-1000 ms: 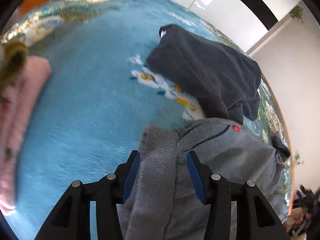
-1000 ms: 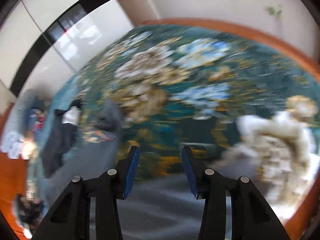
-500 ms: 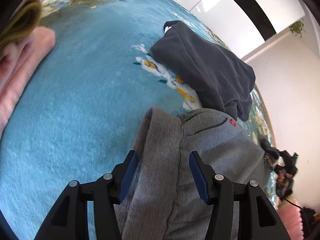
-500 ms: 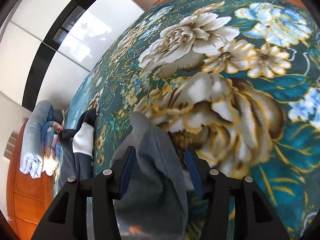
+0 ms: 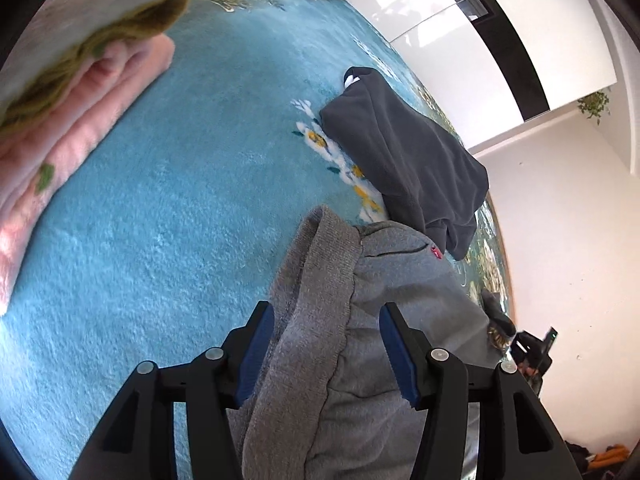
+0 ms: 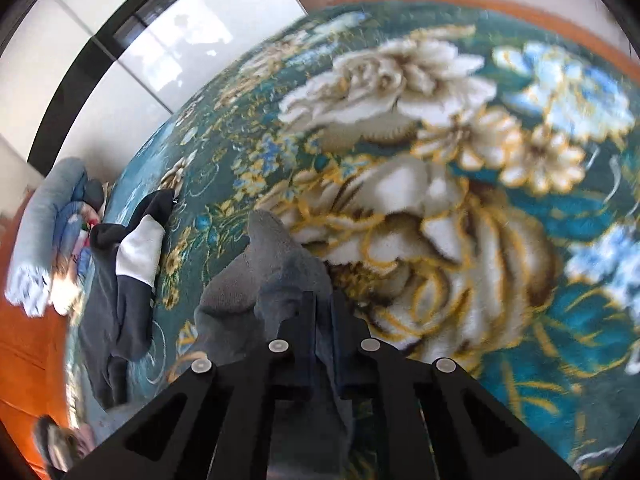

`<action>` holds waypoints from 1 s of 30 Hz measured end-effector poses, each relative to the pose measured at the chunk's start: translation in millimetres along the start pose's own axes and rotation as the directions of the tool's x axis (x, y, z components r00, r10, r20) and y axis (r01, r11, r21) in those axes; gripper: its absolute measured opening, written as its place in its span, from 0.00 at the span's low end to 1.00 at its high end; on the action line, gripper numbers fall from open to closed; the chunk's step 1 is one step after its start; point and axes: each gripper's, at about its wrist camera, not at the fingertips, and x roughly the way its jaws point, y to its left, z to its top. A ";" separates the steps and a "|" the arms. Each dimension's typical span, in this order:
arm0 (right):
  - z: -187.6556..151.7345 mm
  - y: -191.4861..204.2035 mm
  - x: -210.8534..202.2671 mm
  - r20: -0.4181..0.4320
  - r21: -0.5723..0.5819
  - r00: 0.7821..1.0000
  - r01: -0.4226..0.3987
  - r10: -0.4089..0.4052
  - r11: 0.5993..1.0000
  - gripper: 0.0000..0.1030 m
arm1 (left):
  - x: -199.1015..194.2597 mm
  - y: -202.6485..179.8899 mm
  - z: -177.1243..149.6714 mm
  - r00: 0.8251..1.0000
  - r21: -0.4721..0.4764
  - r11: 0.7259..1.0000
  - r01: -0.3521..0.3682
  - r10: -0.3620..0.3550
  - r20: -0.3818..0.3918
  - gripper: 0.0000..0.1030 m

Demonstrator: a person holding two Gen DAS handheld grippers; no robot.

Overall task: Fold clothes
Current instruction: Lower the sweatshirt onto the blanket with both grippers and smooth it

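Left gripper [image 5: 326, 344]: jaws spread, straddling the ribbed hem of the grey garment [image 5: 400, 300], not yet pinched
Right gripper [image 6: 322, 312]: clenched on a grey garment corner
Grey garment: lies rumpled on the floral blanket [image 6: 440, 208], unfolded
Dark garment [image 5: 404, 152]: just beyond, loosely heaped, seemingly unfolded
Pink stack [image 5: 72, 136]: far left, already folded
Progress: judged partway, two pieces left

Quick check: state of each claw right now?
Left claw: open, fingers straddling the grey garment, not clamped.
Right claw: shut on the grey garment.
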 end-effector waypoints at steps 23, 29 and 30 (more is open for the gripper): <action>11.6 5.6 19.5 0.053 0.028 0.999 -0.010 0.009 1.000 0.42 | -19.1 12.1 -4.2 0.995 -0.023 0.994 -0.102 0.103 0.016 0.57; 9.8 -21.0 -36.6 0.240 0.069 0.971 0.002 -0.019 0.998 0.07 | -19.2 7.8 -6.2 0.996 0.000 0.996 -0.085 0.085 0.012 0.57; 9.6 -25.4 -45.9 0.270 0.076 0.962 0.004 -0.024 0.997 0.07 | -19.7 8.1 -6.9 0.996 0.001 0.996 -0.086 0.086 0.012 0.57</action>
